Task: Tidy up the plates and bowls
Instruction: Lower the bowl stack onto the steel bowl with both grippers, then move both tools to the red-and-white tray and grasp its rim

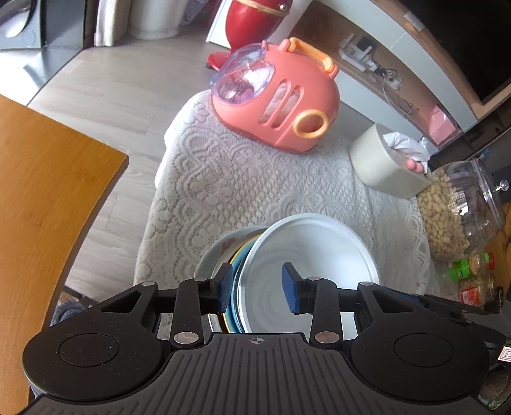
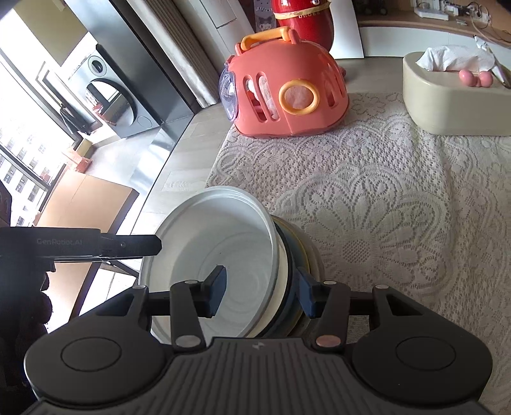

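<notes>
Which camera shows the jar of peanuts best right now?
Left wrist: the clear peanut jar lies at the right edge, beside the tissue box. The right wrist view does not show the jar, only the tissue box.

A lace tablecloth [image 2: 367, 191] carries stacked dishes [image 2: 223, 255], an orange pet carrier [image 2: 287, 89] and a tissue box [image 2: 453, 99].

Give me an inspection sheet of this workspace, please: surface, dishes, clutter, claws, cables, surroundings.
Surface: lace cloth, lying flat.
Job's things: one stack of dishes near the cloth's edge, white bowl tilted on top.
Clutter: pink carrier, tissue box, peanut jar.
Claws: left claw and right claw each straddle the stack's rim; grip unclear.
Cables: wires on a far shelf.
Surroundings: wooden table, washer, red jug.
</notes>
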